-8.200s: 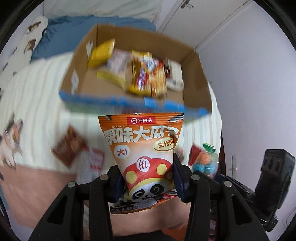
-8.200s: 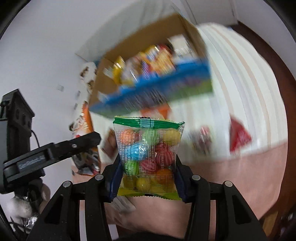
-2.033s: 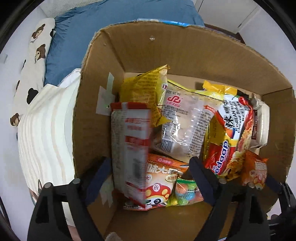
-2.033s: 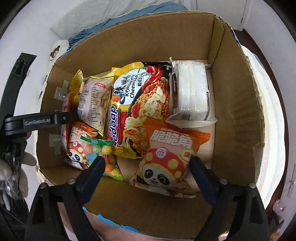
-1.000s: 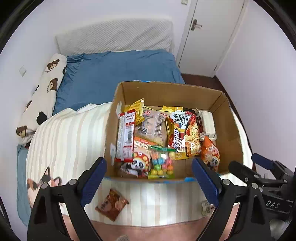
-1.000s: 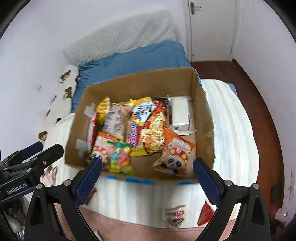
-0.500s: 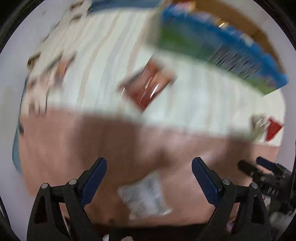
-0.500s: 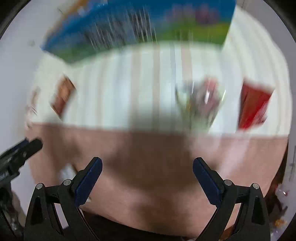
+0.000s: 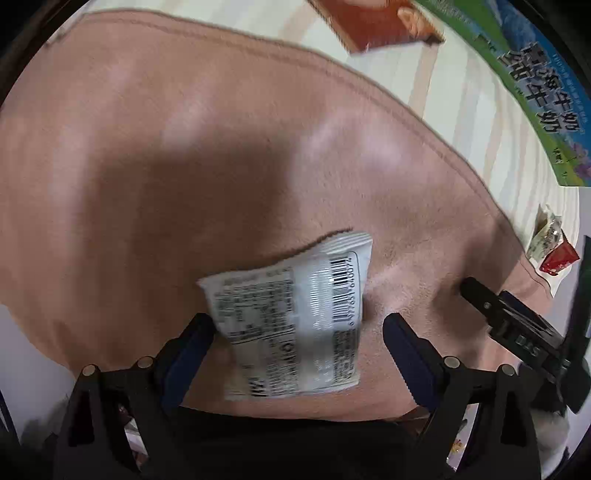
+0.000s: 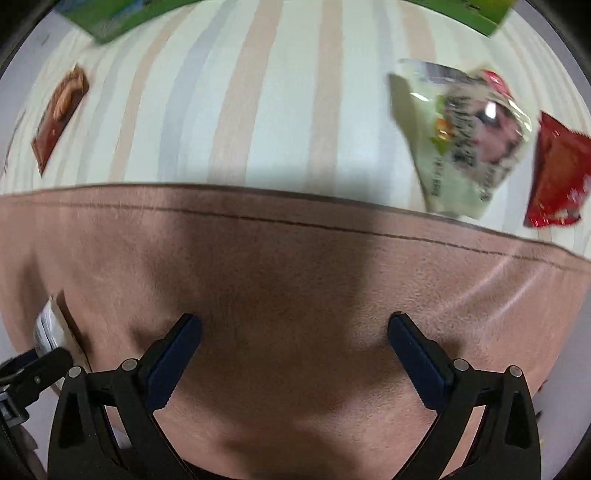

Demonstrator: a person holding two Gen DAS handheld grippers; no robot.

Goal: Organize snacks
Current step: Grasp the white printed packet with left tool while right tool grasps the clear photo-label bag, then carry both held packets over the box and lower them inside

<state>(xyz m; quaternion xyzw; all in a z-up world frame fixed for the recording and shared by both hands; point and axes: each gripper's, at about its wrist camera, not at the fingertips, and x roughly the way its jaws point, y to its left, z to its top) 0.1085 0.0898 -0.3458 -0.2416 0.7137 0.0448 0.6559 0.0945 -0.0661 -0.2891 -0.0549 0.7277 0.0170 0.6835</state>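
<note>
White snack packet (image 9: 295, 325) lay on the pink blanket (image 9: 184, 147), between the left gripper's (image 9: 297, 341) spread fingers; on the right view, the right gripper (image 10: 295, 349) gaped empty over that blanket, green packet (image 10: 461, 144) beyond its edge

The pink blanket (image 9: 184, 147) looks soft, matt and napped, while the white packet (image 9: 295, 317) is glossy plastic film.

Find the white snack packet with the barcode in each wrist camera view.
Left wrist: the white barcode packet lies low centre on the pink blanket, between the open left gripper's fingers.
Right wrist: only its edge shows, far lower left.
Shared landmark: the brown snack packet on the striped sheet.
</note>
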